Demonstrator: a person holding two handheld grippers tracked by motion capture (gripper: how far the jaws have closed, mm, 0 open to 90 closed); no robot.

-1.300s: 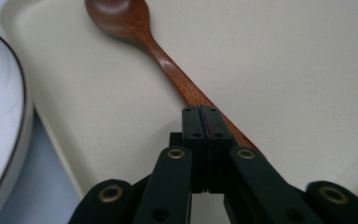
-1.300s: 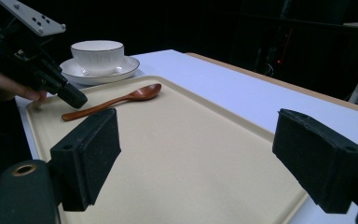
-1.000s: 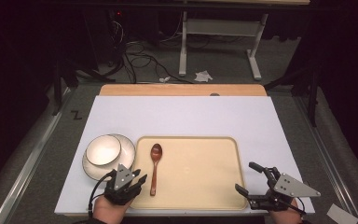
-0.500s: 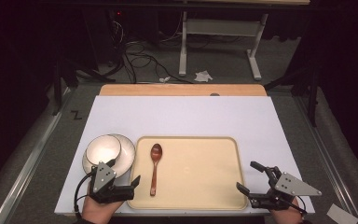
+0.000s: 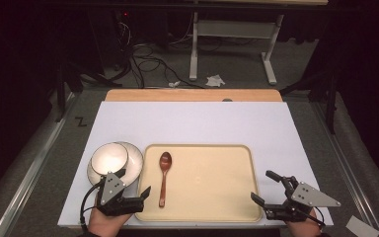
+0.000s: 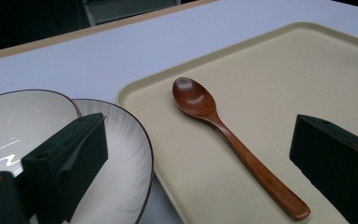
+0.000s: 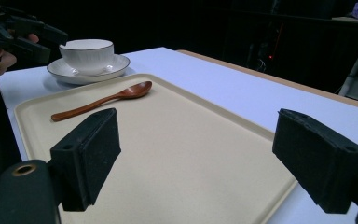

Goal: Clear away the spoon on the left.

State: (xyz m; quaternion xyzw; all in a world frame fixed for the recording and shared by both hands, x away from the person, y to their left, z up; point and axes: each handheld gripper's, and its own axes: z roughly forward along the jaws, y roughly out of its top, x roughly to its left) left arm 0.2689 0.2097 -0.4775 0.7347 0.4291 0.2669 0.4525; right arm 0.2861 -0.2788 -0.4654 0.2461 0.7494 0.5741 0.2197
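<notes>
A brown wooden spoon (image 5: 164,177) lies on the left part of a beige tray (image 5: 212,182), bowl end away from me. Left of the tray a white bowl (image 5: 108,158) sits on a white plate (image 5: 134,160). My left gripper (image 5: 133,182) is open at the tray's front-left corner, one jaw over the plate's edge, the other by the tray rim. In the left gripper view the spoon (image 6: 223,130) lies between the open jaws of that gripper (image 6: 200,135), untouched. My right gripper (image 5: 261,185) stands open at the tray's front-right corner, holding nothing.
A white sheet (image 5: 192,123) covers the table, with a wooden strip (image 5: 192,95) along its far edge. Beyond the table are cables and a desk frame (image 5: 227,34) on the floor. A white scrap (image 5: 362,227) lies beyond the table's front-right corner.
My left gripper drew back from beside the spoon handle toward the left and front, then turned back toward the tray corner. The right gripper has barely shifted.
</notes>
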